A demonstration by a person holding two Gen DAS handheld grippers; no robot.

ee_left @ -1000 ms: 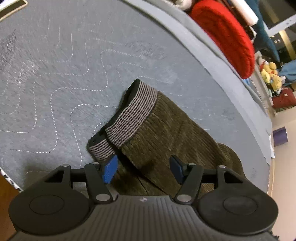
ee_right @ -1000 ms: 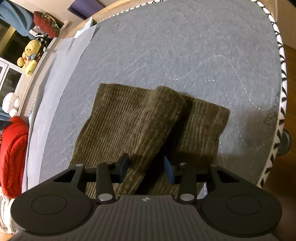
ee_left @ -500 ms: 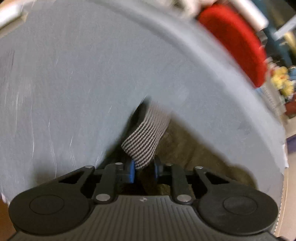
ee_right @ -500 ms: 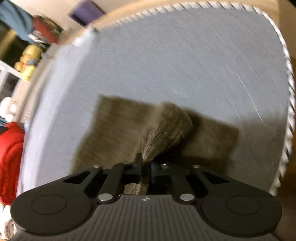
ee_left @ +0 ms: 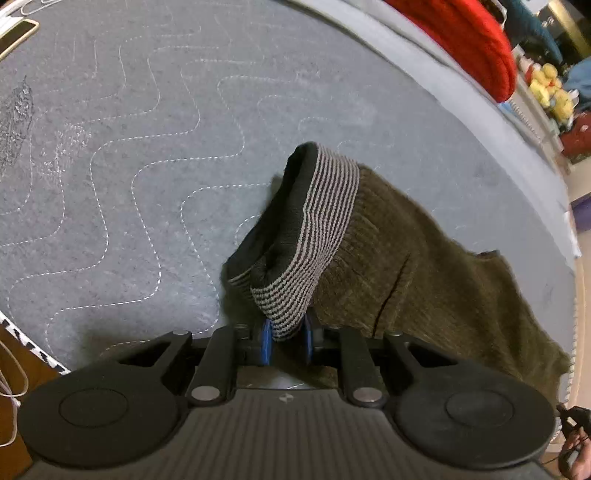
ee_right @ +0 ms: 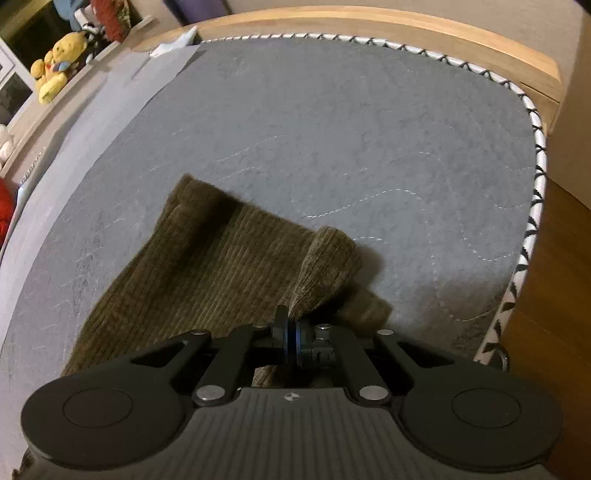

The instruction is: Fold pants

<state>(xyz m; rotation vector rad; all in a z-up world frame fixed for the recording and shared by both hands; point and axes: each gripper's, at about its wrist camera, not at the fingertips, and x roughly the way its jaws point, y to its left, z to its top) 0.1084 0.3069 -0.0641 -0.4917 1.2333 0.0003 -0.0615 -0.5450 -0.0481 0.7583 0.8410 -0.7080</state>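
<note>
Olive corduroy pants [ee_left: 413, 266] lie on a grey quilted mattress [ee_left: 147, 147]. Their grey-and-black striped waistband [ee_left: 317, 236] is lifted off the surface. My left gripper [ee_left: 287, 336] is shut on the lower end of that waistband. In the right wrist view the pants [ee_right: 207, 273] spread to the left, with a raised fold of the leg end [ee_right: 325, 269] in front of the fingers. My right gripper [ee_right: 291, 334] is shut on that fold and holds it slightly above the mattress [ee_right: 369, 147].
A red cushion [ee_left: 465, 40] and yellow plush toys [ee_left: 550, 92] lie beyond the mattress's far edge. A phone [ee_left: 14, 35] lies at the top left corner. In the right wrist view a wooden bed frame [ee_right: 406, 33] and patterned piping [ee_right: 532, 206] border the mattress.
Both grippers were open over the pants a second ago. They closed on the cloth, the left on the waistband and the right on the leg fold, and lifted it a little.
</note>
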